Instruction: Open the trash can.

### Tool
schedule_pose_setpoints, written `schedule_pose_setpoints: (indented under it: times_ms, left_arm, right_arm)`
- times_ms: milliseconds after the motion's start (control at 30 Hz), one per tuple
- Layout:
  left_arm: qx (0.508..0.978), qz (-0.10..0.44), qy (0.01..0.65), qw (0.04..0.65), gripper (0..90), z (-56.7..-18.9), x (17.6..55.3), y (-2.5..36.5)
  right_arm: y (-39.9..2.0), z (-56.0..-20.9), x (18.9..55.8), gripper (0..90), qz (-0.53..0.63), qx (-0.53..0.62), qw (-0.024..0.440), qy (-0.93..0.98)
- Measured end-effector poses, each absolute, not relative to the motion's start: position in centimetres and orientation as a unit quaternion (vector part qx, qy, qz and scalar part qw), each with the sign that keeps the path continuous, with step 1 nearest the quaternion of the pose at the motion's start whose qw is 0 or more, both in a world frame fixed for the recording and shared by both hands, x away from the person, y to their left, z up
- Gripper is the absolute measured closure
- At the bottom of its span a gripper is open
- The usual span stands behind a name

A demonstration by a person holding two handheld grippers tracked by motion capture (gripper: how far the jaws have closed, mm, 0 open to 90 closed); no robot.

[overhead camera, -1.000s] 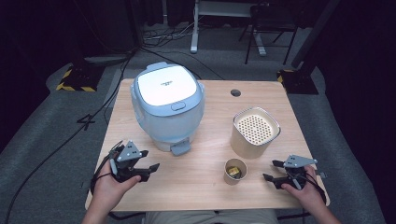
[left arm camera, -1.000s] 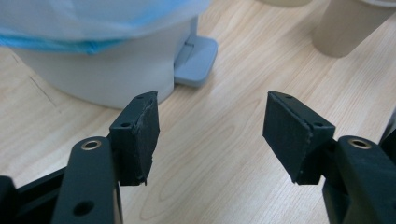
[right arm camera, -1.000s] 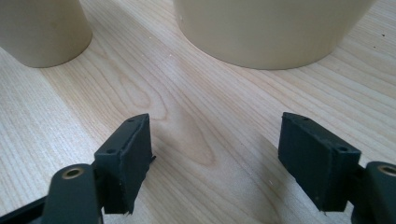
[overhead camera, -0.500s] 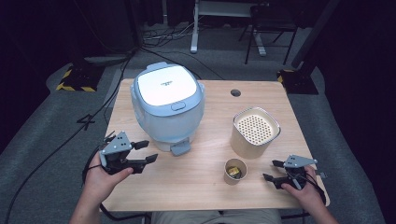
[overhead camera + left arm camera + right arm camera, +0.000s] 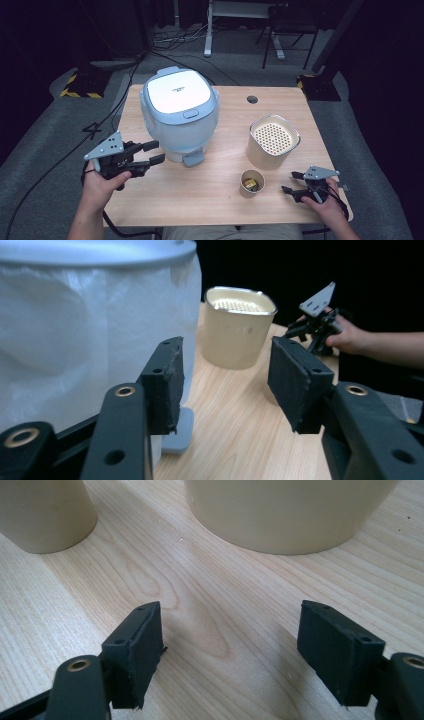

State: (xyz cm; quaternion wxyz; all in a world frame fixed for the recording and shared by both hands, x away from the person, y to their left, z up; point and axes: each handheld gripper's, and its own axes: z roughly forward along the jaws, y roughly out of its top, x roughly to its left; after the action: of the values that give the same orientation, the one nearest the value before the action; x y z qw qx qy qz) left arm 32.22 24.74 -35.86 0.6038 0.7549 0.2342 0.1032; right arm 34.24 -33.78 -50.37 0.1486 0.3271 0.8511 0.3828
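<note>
Rice cooker [image 5: 179,117] blocks the table's [image 5: 200,195] left-centre; beige canister [image 5: 273,142] and small cup [image 5: 252,183] crowd the right. Bare wood runs along the front edge between them.

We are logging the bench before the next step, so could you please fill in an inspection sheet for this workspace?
Surface: wooden table, bare grain, round hole near the far edge.
Job's things: rice cooker, lid shut.
Clutter: beige perforated-top container; small cup with something inside.
Grippers: left hand-held gripper empty beside the cooker, jaws just been closing; right hand-held gripper open, empty.
Cables: black leads on the floor.
Surroundings: dark room, chair legs behind.
</note>
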Motion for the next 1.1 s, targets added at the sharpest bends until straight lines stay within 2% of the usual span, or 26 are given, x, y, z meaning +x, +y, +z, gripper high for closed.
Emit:
schedule_pose_setpoints:
  times_ms: [267, 700, 733, 800, 1033, 1100]
  left_arm:
    - [0.764, 0.089, 0.217, 0.601, 69.4, -34.1, 33.6, 25.3]
    - [0.771, 0.104, 0.194, 0.597, 77.4, -30.4, 35.5, 22.8]
    - [0.769, 0.114, 0.190, 0.599, 82.5, -30.1, 36.0, 22.4]
    - [0.768, 0.128, 0.182, 0.601, 84.1, -29.6, 36.6, 21.6]
    - [0.773, 0.129, 0.185, 0.593, 85.7, -28.4, 38.1, 19.5]
    - [0.773, 0.120, 0.190, 0.593, 88.5, -28.1, 38.8, 18.8]
  right_arm:
    - [-33.7, -50.4, 34.2, 27.0, 0.383, 0.329, 0.148, 0.851]
    - [-33.7, -50.4, 34.2, 27.4, 0.383, 0.331, 0.150, 0.849]
    - [-33.7, -50.4, 34.2, 27.4, 0.383, 0.332, 0.150, 0.849]
    - [-33.7, -50.4, 34.2, 27.4, 0.383, 0.332, 0.150, 0.849]
    - [-33.7, -50.4, 34.2, 27.4, 0.383, 0.331, 0.151, 0.849]
    - [-33.7, -50.4, 34.2, 27.4, 0.383, 0.332, 0.150, 0.849]
